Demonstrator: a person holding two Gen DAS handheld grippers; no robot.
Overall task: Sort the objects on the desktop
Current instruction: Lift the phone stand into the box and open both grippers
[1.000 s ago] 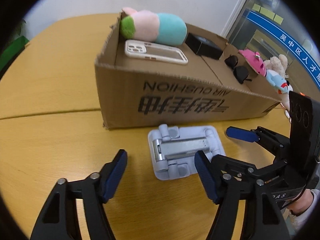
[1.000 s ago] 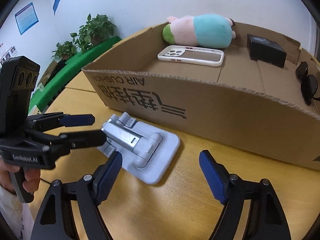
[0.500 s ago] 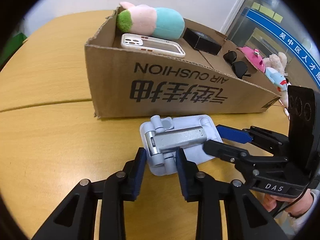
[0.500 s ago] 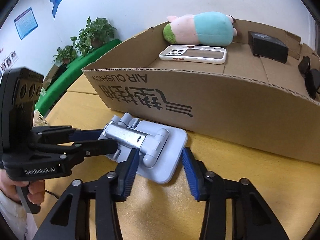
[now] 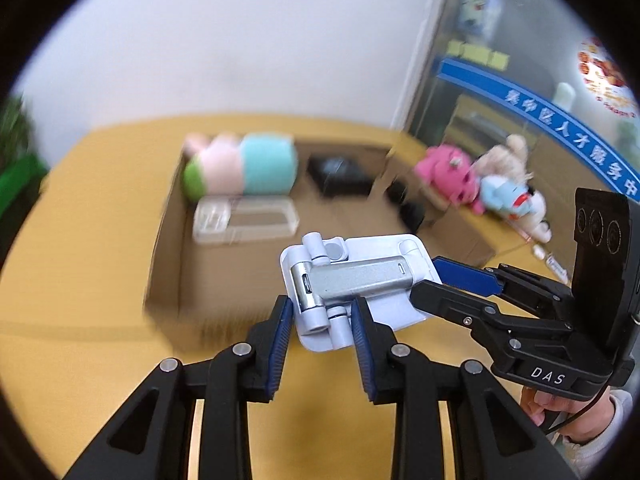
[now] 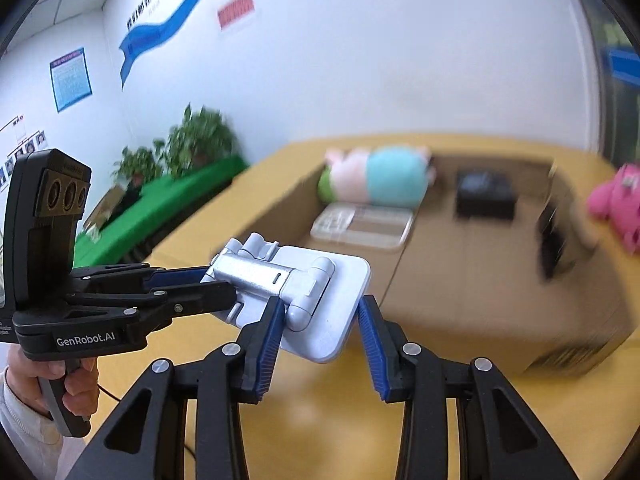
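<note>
While both hand-held grippers clamp it from opposite ends, the folding phone stand (image 5: 352, 284) hangs in the air above the yellow worktop (image 5: 80, 344), clear of the surface. Nearest in the left wrist view, the left hand-held gripper (image 5: 320, 324) has its blue pads pressed on the stand's hinge end at 6 o'clock; its jaws closed within the last second and have since held steady on the stand. At 3 o'clock from there the right hand-held gripper (image 5: 430, 280) reaches in sideways, its pads pinching the stand's white base plate, with a hand (image 5: 560, 412) on its grip at 4 o'clock. In the right wrist view that right hand-held gripper (image 6: 320, 324) grips the plate edge at 6 o'clock, its jaws having just been closing onto the stand, and the left hand-held gripper (image 6: 216, 280) comes in from 9 o'clock, held by a hand (image 6: 48, 380) in a pale sleeve. Beyond the stand, toward 12 o'clock, sits the open cardboard box (image 5: 168, 264), blurred; inside lie a clear phone case (image 5: 244, 220), a pink, green and blue plush (image 5: 240, 168) behind it, and a black box (image 5: 340, 176) at 1 o'clock. Farther at 2 o'clock, outside the box, a pink plush toy (image 5: 448, 172) and other soft toys (image 5: 508, 192) cluster together. Potted plants (image 6: 192, 144) stand by the far wall at 10 o'clock in the right view.
</note>
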